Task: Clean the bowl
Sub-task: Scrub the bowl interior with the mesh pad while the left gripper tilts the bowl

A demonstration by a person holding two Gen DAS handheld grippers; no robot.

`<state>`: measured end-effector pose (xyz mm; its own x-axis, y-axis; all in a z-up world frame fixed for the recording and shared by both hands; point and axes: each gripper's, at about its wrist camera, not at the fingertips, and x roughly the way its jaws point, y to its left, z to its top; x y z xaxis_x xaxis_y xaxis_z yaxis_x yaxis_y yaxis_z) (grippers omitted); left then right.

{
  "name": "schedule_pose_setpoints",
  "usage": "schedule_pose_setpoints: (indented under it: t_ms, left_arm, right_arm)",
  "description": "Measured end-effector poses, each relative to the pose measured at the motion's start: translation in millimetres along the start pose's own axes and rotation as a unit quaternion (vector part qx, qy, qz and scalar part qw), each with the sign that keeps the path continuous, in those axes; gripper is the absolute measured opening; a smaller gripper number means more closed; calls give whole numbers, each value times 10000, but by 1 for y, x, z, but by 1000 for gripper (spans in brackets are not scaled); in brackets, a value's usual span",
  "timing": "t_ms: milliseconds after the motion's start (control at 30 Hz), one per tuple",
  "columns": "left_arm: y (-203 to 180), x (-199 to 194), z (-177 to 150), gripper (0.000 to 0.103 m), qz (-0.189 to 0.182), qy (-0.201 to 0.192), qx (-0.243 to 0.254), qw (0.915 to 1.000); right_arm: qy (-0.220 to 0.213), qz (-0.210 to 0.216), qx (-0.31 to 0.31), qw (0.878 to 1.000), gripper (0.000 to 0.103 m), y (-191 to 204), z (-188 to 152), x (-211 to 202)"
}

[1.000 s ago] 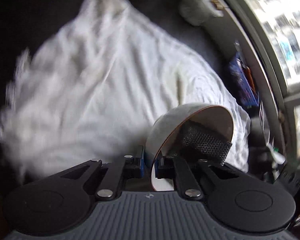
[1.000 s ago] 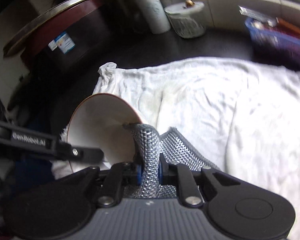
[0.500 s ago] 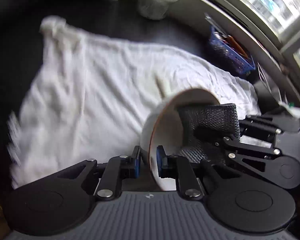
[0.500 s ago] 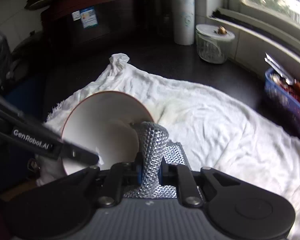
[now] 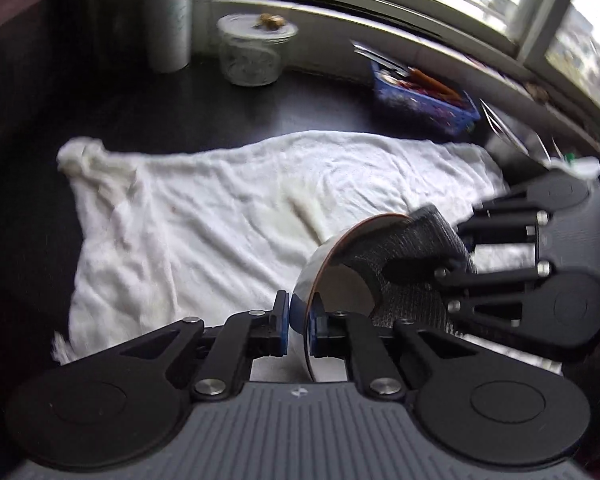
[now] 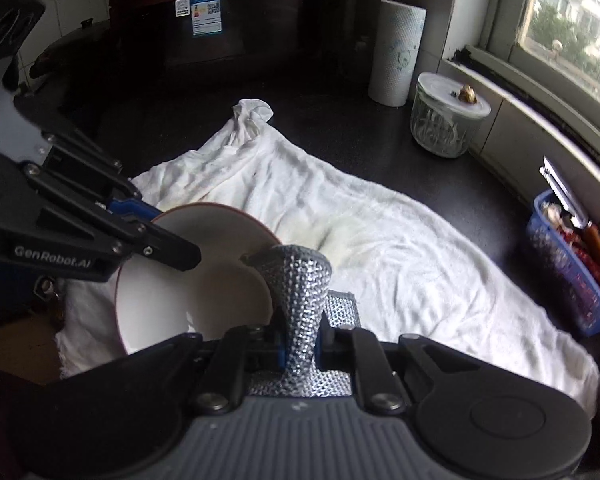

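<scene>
Since half a second ago the bowl (image 5: 332, 276) has tipped further onto its side and the scouring cloth (image 6: 298, 280) has slid up from deep inside toward the rim. The left tool (image 5: 299, 320) pinches the bowl's rim just ahead of its fingertips, mouth facing the right tool (image 6: 300, 340), which is pressed together on the cloth. Scrubbing looks underway; next, the cloth likely needs sweeping around the inner wall while the bowl, its axis lying nearly level above the towel (image 5: 204, 216), is held steady.
</scene>
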<state>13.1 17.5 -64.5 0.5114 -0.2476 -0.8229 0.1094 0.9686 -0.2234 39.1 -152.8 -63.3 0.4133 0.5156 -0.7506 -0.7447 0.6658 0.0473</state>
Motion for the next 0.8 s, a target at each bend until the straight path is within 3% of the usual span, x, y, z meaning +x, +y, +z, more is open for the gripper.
schedule_pose_setpoints:
  t_ms: [133,233,333,433,500,567,600,700,733,800]
  left_arm:
    - [25,5,-11,8,-235,133,-1037,9942]
    - [44,9,-23,9,-469,294,-2040,9774]
    - [59,15,-36,9,-701,444,-2918,9529]
    - [73,27,-54,8,-1179,774,-3934,9085]
    - [71,31,-59,8,-1326,841,-4050,9007]
    - [67,33,-57,9,-1389,855,-3951,9040]
    - [65,33,-54,9,-1371,842,-3813,9103]
    - [39,27,-35,13,-986,813,-2530,9590]
    - [26,22,-26,13,-695,723,-1837,9779]
    - [10,15,-16,13,-354,524,-957,9934]
  right_arm:
    - [16,189,474,9987,15,1,-5,5]
    - [-18,378,1150,9926,15,-2,-11,10]
    - [-72,633,1965,9784,16,-9,-19,13]
    - [-123,816,2659,9605,16,-15,-24,14]
    - [-153,768,2596,9625,16,-14,-22,10]
    - [-125,640,2227,9727,16,-12,-20,9]
    - [-111,575,2041,9772,16,-11,-18,9]
    - [-68,380,1479,9882,16,-8,-14,7]
    - [-60,307,1261,9915,16,-7,-13,6]
    - [-49,157,834,9964,16,-4,-11,4]
